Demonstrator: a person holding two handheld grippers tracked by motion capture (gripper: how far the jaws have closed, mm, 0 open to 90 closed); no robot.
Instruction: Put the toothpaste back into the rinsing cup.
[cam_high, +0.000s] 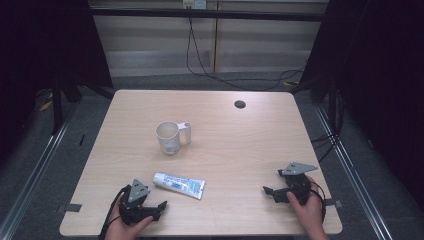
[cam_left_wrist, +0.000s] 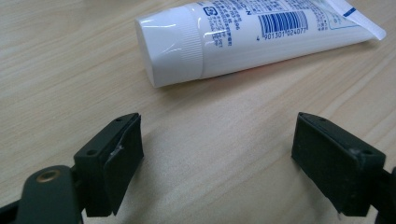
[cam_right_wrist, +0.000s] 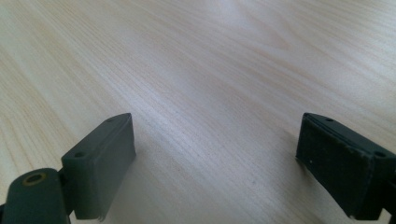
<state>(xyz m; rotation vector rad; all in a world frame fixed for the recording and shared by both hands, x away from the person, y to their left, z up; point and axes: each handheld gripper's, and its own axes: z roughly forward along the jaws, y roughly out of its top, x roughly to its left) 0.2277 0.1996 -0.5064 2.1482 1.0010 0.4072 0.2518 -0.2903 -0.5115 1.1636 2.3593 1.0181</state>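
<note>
Left gripper (cam_left_wrist: 219, 158) low at the near edge of the table (cam_high: 240, 150), jaws spread wide and empty, aimed at the capped end of the toothpaste tube (cam_left_wrist: 243, 37) lying flat just ahead, probably lined up so to straddle it. Right gripper (cam_right_wrist: 215, 163) well apart at the near right, jaws likewise wide over bare wood, seemingly waiting. Mug (cam_high: 169, 137) upright beyond the tube, mouth open, perhaps meant to receive it.

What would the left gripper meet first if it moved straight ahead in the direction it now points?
Most likely the toothpaste tube, at its white cap end: it lies just ahead of the open left gripper, with bare table between them.
</note>
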